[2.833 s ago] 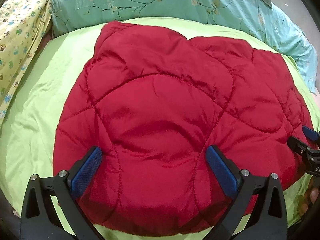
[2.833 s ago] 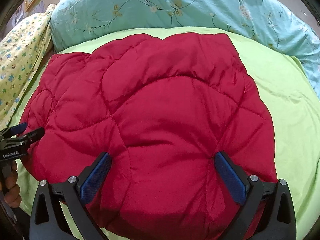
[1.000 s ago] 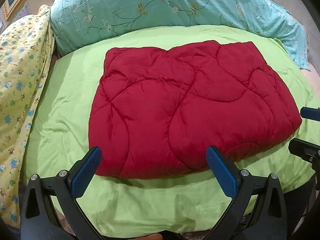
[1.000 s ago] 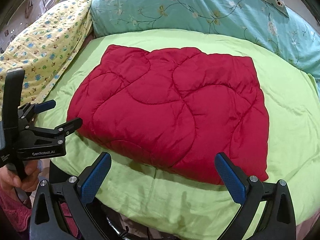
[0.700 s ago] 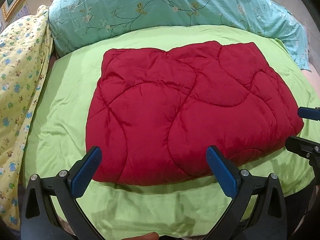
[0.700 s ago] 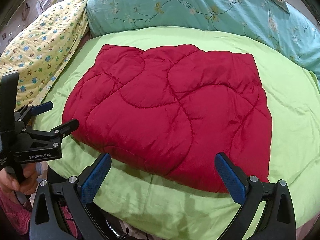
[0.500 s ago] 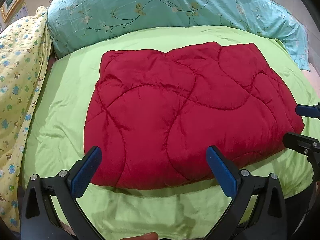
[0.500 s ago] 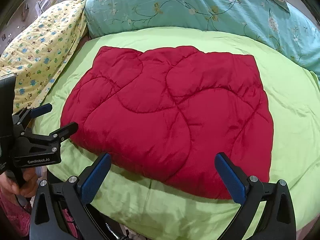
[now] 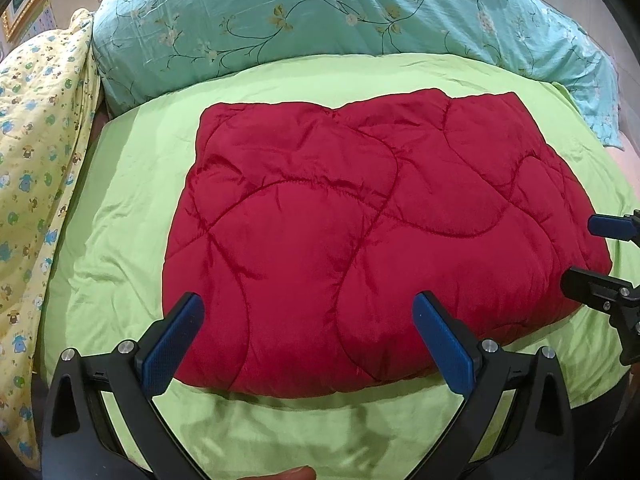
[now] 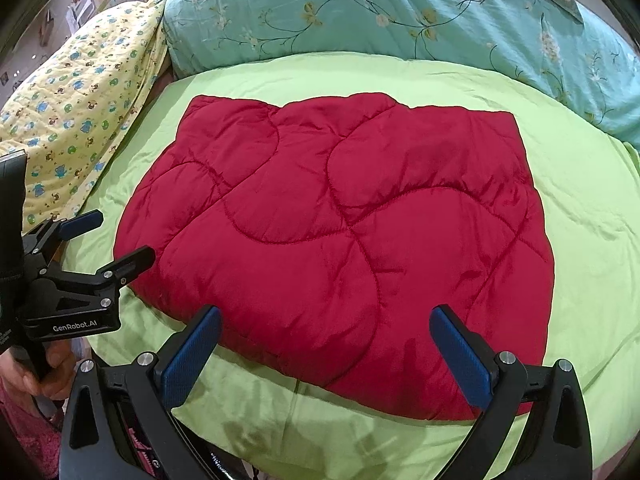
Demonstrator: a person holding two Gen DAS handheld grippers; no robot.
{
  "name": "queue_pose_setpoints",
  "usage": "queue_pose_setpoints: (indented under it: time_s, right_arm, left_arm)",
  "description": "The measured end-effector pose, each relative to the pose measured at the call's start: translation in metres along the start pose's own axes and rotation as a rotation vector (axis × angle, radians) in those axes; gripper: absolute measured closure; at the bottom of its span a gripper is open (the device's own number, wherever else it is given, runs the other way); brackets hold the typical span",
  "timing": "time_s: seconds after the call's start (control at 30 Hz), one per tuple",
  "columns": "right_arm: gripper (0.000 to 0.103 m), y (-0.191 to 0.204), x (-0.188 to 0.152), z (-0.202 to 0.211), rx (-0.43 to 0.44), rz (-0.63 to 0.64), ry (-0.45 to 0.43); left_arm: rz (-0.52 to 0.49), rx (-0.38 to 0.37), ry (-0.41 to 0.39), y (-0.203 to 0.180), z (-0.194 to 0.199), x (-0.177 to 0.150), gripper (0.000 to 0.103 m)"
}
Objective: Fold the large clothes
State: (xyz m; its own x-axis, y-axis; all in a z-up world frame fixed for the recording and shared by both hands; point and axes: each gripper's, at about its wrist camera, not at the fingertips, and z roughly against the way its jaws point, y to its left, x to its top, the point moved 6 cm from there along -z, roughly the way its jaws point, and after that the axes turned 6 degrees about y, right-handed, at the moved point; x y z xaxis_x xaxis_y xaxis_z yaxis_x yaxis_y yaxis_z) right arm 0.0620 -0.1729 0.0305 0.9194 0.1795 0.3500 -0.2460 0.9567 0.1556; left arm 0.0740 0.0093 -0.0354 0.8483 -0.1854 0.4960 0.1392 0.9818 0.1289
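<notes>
Folded red quilted garment lies mid-bed; left gripper, marked "GenRobot.AI", and right gripper fingers spread, empty.

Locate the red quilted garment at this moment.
In both wrist views the red quilted garment lies folded flat mid-way across the green sheet, in front of the teal floral pillow, yellow patterned bedding to its left.

The red quilted jacket is puffy, faintly glossy cloth with stitched seams. The lime green sheet is smooth with a soft sheen. The gripper pads are textured blue rubber on matt black plastic.
</notes>
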Motion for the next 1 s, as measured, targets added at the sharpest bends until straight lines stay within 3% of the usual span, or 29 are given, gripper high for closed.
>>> queue_pose_setpoints:
  time_s: [1.0]
  right_arm:
    - [0.000,0.0006,0.0026,-0.0005,0.003,0.010,-0.003]
  left_arm:
    - [-0.009,0.005,-0.006,-0.0041,0.0002,0.0061,0.000]
